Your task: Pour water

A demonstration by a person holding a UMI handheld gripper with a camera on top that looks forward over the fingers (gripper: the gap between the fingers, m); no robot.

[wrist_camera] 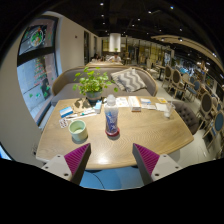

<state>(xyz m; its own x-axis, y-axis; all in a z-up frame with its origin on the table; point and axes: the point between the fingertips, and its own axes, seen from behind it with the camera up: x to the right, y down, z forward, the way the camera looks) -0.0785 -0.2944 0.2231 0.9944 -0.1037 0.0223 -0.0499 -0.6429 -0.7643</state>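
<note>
Your fingers [111, 160] stand wide open and hold nothing, hanging short of the near edge of the tabletop [140, 140].

Past that edge, the bottle [111, 121] with its dark cap stands upright on the wood, in line with the gap between your two magenta pads [77, 157] but well ahead of them. Just left of the bottle sits a green cup [78, 129], apart from it and also upright. Behind the bottle a leafy potted plant [93, 86] rises from the middle of the tabletop, with papers [135, 102] spread to the right of it. Beyond the plant you can see a sofa with a patterned cushion [129, 79].
</note>
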